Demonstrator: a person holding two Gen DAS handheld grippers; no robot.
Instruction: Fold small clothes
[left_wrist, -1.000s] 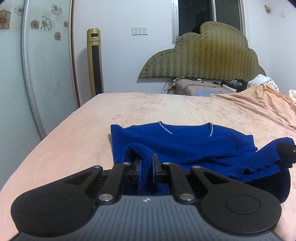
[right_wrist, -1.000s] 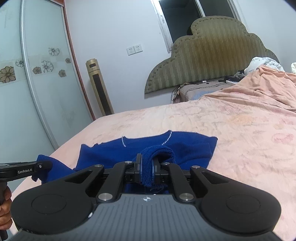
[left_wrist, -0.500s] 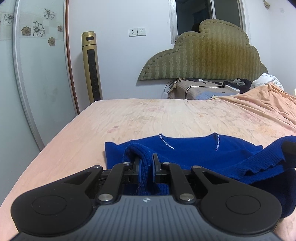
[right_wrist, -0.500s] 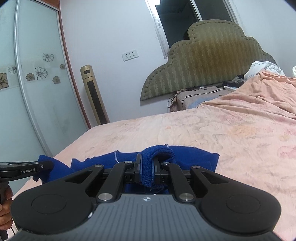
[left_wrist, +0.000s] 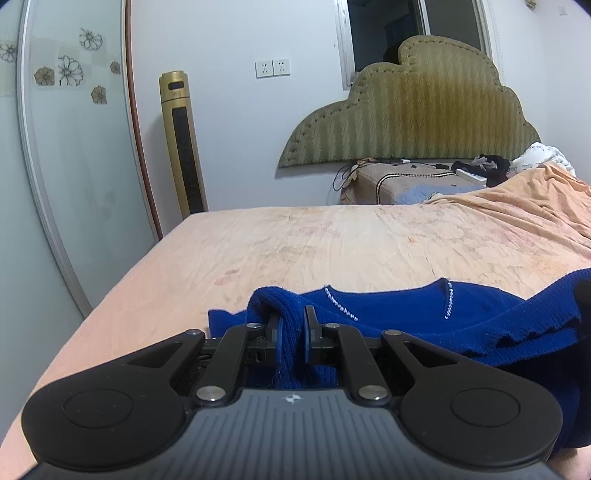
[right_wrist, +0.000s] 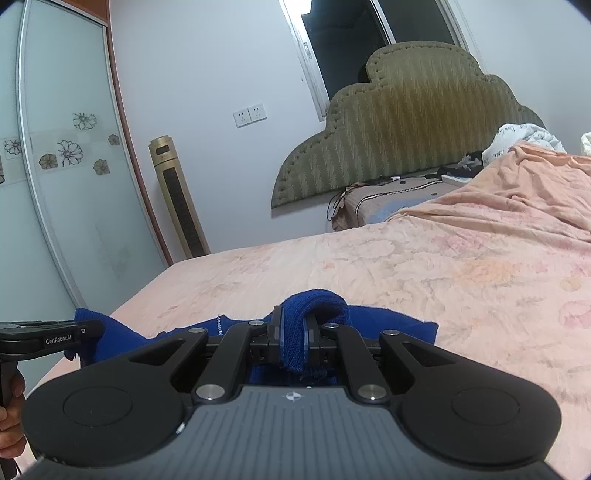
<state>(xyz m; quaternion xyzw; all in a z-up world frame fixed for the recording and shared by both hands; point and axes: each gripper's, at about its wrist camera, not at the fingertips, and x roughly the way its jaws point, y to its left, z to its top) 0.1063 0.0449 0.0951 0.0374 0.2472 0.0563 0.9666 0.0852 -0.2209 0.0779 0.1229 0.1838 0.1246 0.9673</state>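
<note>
1. Far left: wardrobe sliding door (left_wrist: 74, 155), frosted glass with flower decals, brown frame edge beside it.
2. Next right: gold tower fan (left_wrist: 183, 144) stands upright against the wall, near the bed's far left corner.
3. Wall sockets (left_wrist: 272, 68), a double plate, sit on the wall right of the fan and above it.
4. Left gripper (left_wrist: 292, 328): jaws clamped on a bunched ribbed edge of the blue sweater (left_wrist: 406, 314); fabric fills the gap and humps over the left finger. In the right wrist view this gripper's finger shows at the left edge, biting the sweater's left corner, with a hand (right_wrist: 9, 417) on the handle below.
5. Blue sweater lies on the near part of the bed (left_wrist: 332, 251), partly lifted at both gripped points; the middle sags flat on the peach sheet. Two short lines of silver stitching show on the flat part. In the left wrist view, the right portion rises toward the frame edge.
6. Right gripper (right_wrist: 293, 332): jaws clamped on another fold of the same sweater; fabric rolls over the top of the right finger.
7. Green padded headboard (left_wrist: 410, 110), scalloped outline, leans on the wall under a dark window (left_wrist: 410, 29).
8. Below the headboard: a low covered surface with cables and small items, too small to identify.
9. Far right: peach sheet bunches up, white bedding (right_wrist: 524, 142) behind it.
</note>
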